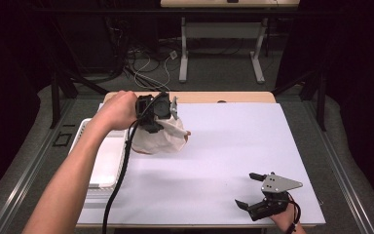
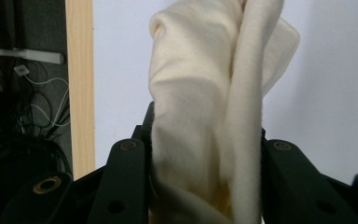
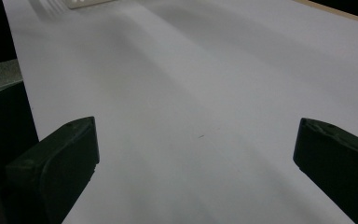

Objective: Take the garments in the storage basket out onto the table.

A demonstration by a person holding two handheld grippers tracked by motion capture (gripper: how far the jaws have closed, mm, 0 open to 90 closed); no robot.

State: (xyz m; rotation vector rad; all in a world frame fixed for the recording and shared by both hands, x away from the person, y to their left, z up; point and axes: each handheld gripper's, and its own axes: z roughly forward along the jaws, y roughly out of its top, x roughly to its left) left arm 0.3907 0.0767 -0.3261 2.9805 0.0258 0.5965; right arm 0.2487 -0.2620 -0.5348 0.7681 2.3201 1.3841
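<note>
A cream cloth (image 1: 163, 139) hangs bunched at the back left of the white table top (image 1: 224, 146), its lower part resting on the surface. My left gripper (image 1: 168, 122) is shut on the cloth from above, held by the person's left hand. In the left gripper view the cream cloth (image 2: 214, 116) fills the gap between the two black jaws and is pinched by both. My right gripper (image 1: 249, 190) rests near the table's front right corner, open, with nothing between its fingers. In the right gripper view its fingers (image 3: 56, 163) stand wide apart over bare table (image 3: 191, 93).
A white tray (image 1: 104, 161) lies along the table's left edge, just left of the cloth; its corner (image 3: 86, 3) shows far off in the right gripper view. A wooden table edge (image 1: 224, 96) runs along the back. Desk legs and cables stand on the floor behind.
</note>
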